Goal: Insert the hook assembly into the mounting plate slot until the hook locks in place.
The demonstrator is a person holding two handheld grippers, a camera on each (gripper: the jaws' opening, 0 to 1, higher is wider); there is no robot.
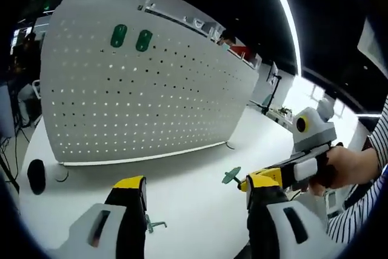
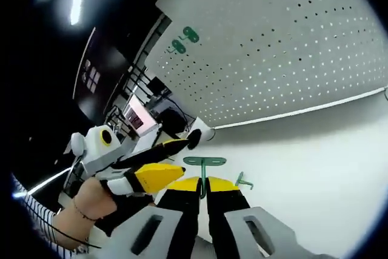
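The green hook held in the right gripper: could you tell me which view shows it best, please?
The right gripper view: the green hook sits close, its crossbar clear above the shut jaws. The left gripper view shows it small, at the right gripper tip.

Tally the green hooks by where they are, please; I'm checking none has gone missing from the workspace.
Mounted on the white pegboard: 2, the green hooks on the board.
Held in the right gripper: 1, the green hook.
Lying on the table: 1, the loose hook.
Total: 4
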